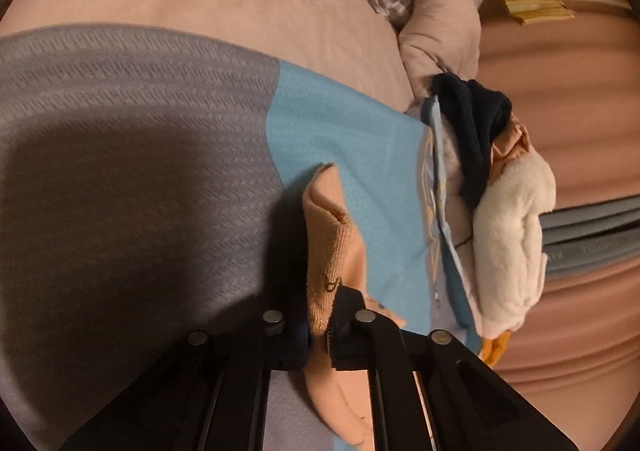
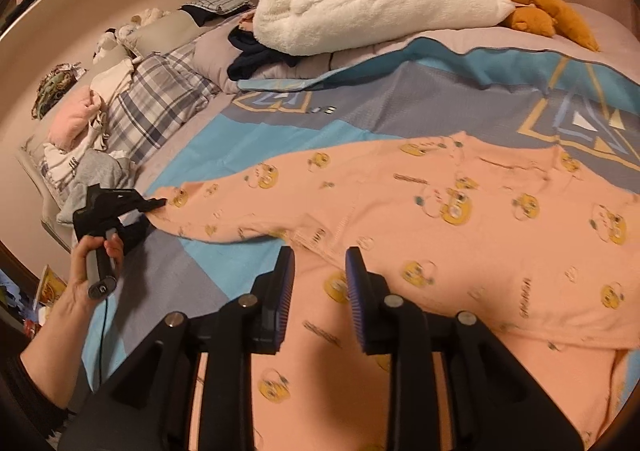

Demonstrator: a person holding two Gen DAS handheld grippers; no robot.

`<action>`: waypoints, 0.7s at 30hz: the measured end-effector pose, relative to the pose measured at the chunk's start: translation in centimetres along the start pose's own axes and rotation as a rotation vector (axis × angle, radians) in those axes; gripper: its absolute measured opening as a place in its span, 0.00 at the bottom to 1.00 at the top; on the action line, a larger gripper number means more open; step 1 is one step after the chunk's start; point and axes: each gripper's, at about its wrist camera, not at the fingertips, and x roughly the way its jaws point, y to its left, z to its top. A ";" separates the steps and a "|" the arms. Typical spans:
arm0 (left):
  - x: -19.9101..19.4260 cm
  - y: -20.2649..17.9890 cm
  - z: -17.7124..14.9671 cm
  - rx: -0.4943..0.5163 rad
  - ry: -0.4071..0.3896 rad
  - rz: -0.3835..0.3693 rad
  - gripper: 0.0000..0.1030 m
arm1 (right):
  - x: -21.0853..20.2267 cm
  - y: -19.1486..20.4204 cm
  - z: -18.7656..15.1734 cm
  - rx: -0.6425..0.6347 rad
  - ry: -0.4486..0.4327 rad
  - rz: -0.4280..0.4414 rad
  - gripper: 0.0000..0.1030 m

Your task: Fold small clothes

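Peach pajama top (image 2: 460, 251) spread flat on bedspread (image 2: 248, 139); sleeve cuff (image 1: 332, 251) clamped in left tongs (image 1: 320, 325). Right tongs (image 2: 320, 291) parted, empty, above top. Next: fold sleeve across body.

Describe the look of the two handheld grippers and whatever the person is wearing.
Both grippers are matte black with round silver pins at the finger joints. The right gripper has ribbed blue pads. The left gripper has a grey handle with a round end button and a thin black cable. A dark sleeve covers the left arm.
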 end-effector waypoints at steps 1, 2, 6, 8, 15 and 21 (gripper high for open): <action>-0.2 -0.6 -0.1 0.033 -0.007 0.014 0.03 | -0.3 -0.3 -0.3 0.001 0.003 -0.011 0.27; -0.6 -1.8 -0.3 0.080 -0.015 0.027 0.02 | -0.5 -0.7 -0.6 0.005 0.006 -0.019 0.27; -2.6 -7.6 -2.4 0.271 -0.042 -0.004 0.02 | -2.0 -2.8 -1.4 0.063 0.004 -0.041 0.27; -3.5 -11.3 -4.4 0.372 -0.032 -0.056 0.02 | -3.0 -4.4 -1.7 0.123 -0.009 -0.037 0.27; -2.7 -24.1 -17.4 0.689 0.104 -0.190 0.02 | -6.2 -8.9 -2.9 0.346 -0.093 0.032 0.30; 1.2 -28.9 -31.3 0.943 0.231 -0.211 0.02 | -8.9 -13.3 -4.8 0.571 -0.170 0.076 0.36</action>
